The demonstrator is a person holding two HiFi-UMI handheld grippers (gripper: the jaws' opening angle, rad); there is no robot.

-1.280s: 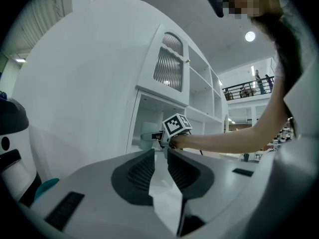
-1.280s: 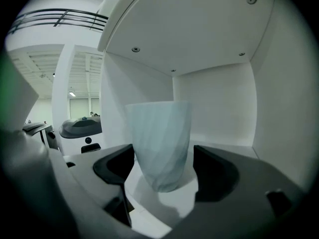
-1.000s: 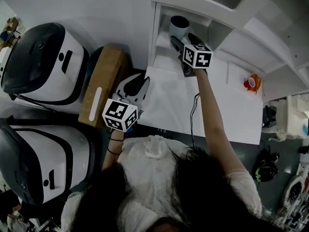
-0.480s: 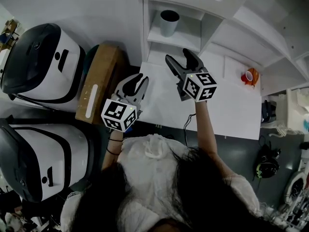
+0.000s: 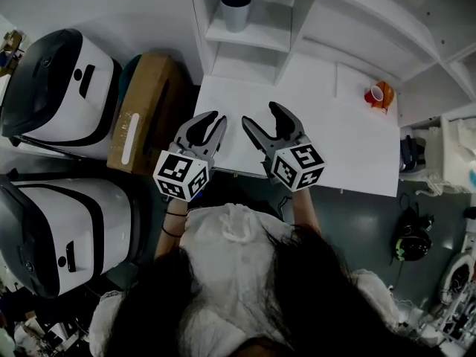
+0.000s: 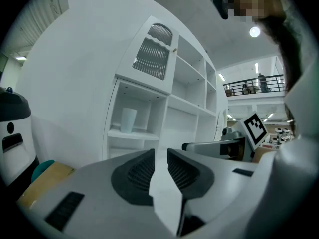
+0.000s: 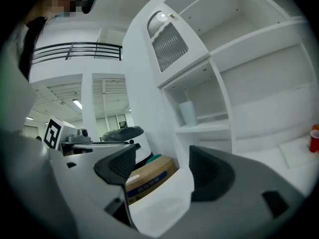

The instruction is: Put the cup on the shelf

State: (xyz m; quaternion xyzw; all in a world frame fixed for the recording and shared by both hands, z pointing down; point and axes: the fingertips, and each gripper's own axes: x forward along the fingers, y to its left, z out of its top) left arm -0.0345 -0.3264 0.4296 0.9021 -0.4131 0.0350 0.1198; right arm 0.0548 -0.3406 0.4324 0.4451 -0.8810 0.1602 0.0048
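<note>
A pale grey cup (image 5: 236,10) stands upright on the middle shelf of the white shelf unit (image 5: 249,39), with nothing touching it. It also shows in the left gripper view as the cup (image 6: 128,120) and in the right gripper view as the cup (image 7: 188,113). My right gripper (image 5: 260,115) hovers over the near part of the white table (image 5: 349,155), open wide and empty (image 7: 162,166). Beside it my left gripper (image 5: 210,117) is held low, its jaws a narrow gap apart with nothing between them (image 6: 160,158). Both are far from the cup.
A small red and orange cup (image 5: 379,95) sits at the table's far right by the shelves. A brown cardboard box (image 5: 141,110) lies left of the table. Two large white and black machines (image 5: 59,88) stand further left. Black gear lies on the floor at right.
My right gripper has let go of the cup on the shelf and drawn back to the table's near side beside the left gripper. The left gripper has hardly moved.
</note>
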